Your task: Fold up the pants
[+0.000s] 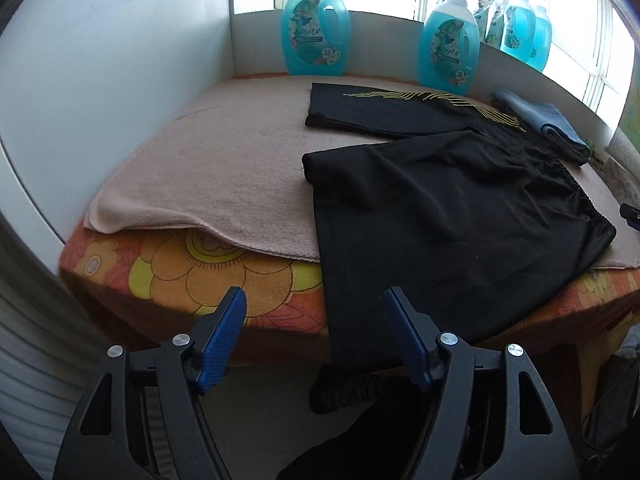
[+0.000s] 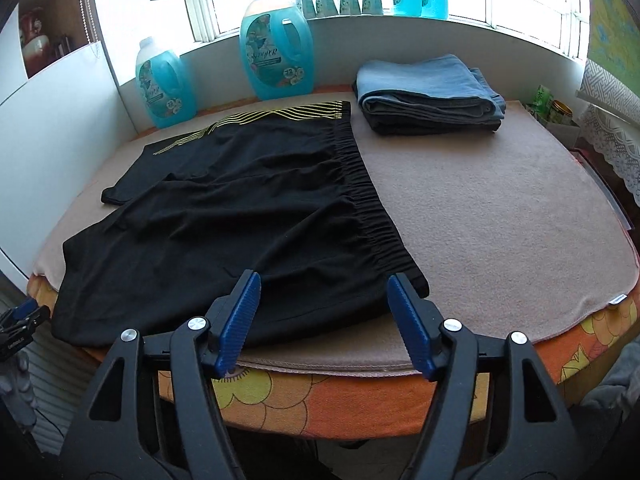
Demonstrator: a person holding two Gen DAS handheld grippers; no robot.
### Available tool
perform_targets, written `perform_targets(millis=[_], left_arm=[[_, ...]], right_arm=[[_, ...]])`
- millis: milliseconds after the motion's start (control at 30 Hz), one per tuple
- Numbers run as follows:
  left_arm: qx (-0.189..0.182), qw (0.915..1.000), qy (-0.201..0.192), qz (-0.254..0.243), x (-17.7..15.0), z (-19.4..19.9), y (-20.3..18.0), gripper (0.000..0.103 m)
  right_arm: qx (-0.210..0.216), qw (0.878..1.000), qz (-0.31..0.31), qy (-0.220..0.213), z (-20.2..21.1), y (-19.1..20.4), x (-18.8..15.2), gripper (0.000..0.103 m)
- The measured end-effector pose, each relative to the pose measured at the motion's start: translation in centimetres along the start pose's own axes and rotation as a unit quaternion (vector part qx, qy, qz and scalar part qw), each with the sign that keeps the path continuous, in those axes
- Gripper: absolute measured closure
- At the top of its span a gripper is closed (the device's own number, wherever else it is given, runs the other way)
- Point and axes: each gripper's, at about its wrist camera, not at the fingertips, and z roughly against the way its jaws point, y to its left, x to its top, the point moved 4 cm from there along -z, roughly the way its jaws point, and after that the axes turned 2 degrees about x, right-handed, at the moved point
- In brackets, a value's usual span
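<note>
The black pants (image 2: 240, 216) lie spread on the beige blanket (image 2: 500, 220), one leg hanging over the table's near edge, waistband toward the folded jeans (image 2: 432, 92). The right gripper (image 2: 324, 312) hovers above the near waistband corner, jaws parted, nothing between them. The left gripper (image 1: 316, 328) hovers at the hanging leg, jaws parted and empty. The blue detergent bottles (image 1: 316, 28) carry labels with "72" readable; the brand script is not legible.

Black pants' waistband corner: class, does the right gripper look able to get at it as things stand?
Probably yes. The right gripper is open, and the waistband corner of the black pants lies uncovered just ahead of its fingers.
</note>
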Motion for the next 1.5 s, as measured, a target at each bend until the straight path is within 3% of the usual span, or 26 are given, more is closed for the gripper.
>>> perform_targets(millis=[200,333,367,400,533,700,833,967,1000,1067,1167,1367,1500], left_arm=[[-0.015,0.9997,0.011,0.018,-1.0,-0.9,0.7,0.042],[-0.012,0.9998,0.007,0.016,-1.1,-0.8,0.7,0.045],[-0.011,0.9998,0.006,0.015,-1.0,-0.9,0.7,0.05],[-0.01,0.9998,0.005,0.014,-1.0,-0.9,0.7,0.056],[-0.01,0.9998,0.005,0.016,-0.8,-1.0,0.8,0.059],[-0.023,0.9993,-0.004,0.027,1.4,-1.2,1.7,0.061],[-0.032,0.999,-0.019,0.025,4.1,-1.7,2.1,0.061],[-0.036,0.9989,-0.024,0.021,6.9,-3.2,2.7,0.061],[-0.036,0.9989,-0.023,0.02,7.4,-3.7,2.8,0.061],[-0.033,0.9991,-0.023,0.016,8.5,-4.5,3.1,0.061],[-0.039,0.9989,-0.02,0.016,9.9,-5.6,3.3,0.061],[-0.05,0.9985,-0.023,0.002,11.8,-6.5,2.8,0.061],[-0.078,0.9969,-0.01,0.004,12.2,-7.0,2.2,0.061]], right_arm=[[0.067,0.995,0.073,-0.013,-1.8,6.4,4.3,0.034],[0.11,0.984,0.143,-0.002,-4.7,11.8,6.7,0.034],[0.123,0.98,0.157,0.006,-5.4,13.2,7.2,0.034],[0.138,0.975,0.172,0.012,-6.2,14.6,7.7,0.034],[0.196,0.946,0.256,0.018,-9.0,20.9,8.7,0.034],[0.243,0.907,0.336,0.076,-14.0,27.4,8.3,0.034],[0.257,0.881,0.38,0.116,-17.5,30.3,7.3,0.034],[0.27,0.864,0.393,0.159,-20.2,31.3,5.7,0.034],[0.275,0.86,0.394,0.169,-20.4,31.4,5.3,0.037],[0.286,0.852,0.396,0.191,-20.8,31.5,4.5,0.065],[0.294,0.85,0.398,0.183,-19.8,31.3,4.1,0.09],[0.304,0.847,0.401,0.171,-17.0,30.6,2.5,0.095],[0.317,0.839,0.412,0.16,-15.6,30.2,0.7,0.095]])
